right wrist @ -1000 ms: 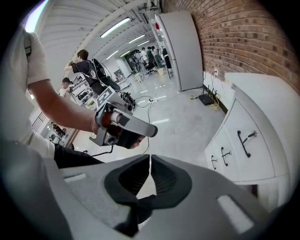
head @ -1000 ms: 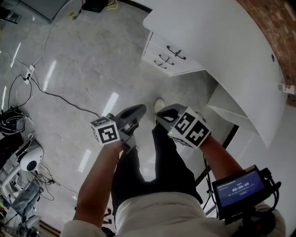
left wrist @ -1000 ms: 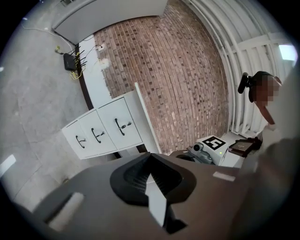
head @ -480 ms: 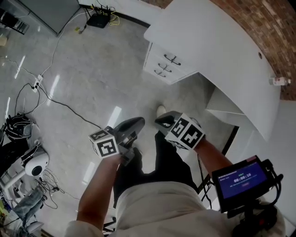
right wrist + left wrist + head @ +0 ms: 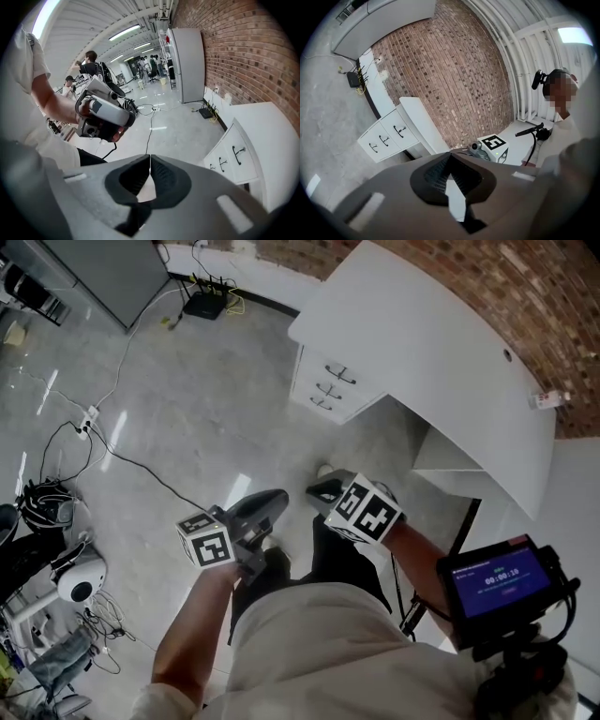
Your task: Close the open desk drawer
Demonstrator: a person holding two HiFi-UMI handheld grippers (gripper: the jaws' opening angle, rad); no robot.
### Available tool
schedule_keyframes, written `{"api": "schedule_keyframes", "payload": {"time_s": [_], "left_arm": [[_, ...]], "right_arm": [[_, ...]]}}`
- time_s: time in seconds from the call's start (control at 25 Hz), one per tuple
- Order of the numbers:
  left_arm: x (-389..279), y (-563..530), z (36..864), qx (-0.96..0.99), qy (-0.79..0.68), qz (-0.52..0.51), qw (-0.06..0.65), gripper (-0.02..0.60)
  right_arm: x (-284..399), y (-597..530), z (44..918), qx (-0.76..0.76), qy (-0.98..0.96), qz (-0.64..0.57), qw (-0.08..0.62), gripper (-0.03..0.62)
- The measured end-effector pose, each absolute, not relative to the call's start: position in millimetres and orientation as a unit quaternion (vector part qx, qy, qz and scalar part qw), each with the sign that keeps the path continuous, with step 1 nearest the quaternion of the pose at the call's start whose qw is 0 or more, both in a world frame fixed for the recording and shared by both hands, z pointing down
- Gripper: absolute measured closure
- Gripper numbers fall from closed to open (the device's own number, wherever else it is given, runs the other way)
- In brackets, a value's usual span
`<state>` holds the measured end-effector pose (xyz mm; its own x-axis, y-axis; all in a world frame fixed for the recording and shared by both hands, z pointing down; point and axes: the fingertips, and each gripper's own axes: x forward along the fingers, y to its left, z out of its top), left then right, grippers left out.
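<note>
White drawer unit [image 5: 314, 381] under left end of curved white desk [image 5: 422, 343]; three dark-handled fronts appear flush.

The desk [image 5: 422, 343] stands against the brick wall [image 5: 487, 277]. The drawers [image 5: 328, 385] sit under its left end. The left gripper [image 5: 274, 500] and the right gripper [image 5: 316, 491] are side by side in front of the desk, well apart from it. Cables [image 5: 122, 442] lie on the floor [image 5: 206, 409] to the left.

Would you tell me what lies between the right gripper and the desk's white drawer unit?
Only grey floor, with the person's shoe tip just beyond the right gripper; the head view shows it.
</note>
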<state>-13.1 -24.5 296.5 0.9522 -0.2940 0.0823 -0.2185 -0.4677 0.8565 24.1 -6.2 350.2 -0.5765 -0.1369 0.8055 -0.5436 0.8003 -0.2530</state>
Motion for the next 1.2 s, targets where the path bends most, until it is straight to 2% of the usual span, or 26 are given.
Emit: {"api": "schedule_keyframes", "payload": {"time_s": [0.72, 1.2], "left_arm": [[-4, 6, 260, 0.865, -0.129, -0.019, 0.484, 0.577], [-3, -8, 297, 0.842, -0.179, -0.028, 0.508, 0.577]], "right_arm": [[29, 22, 305, 0.197, -0.859, 0.202, 0.427, 0.591], [62, -18, 358, 0.198, -0.855, 0.202, 0.435, 0.591]]}}
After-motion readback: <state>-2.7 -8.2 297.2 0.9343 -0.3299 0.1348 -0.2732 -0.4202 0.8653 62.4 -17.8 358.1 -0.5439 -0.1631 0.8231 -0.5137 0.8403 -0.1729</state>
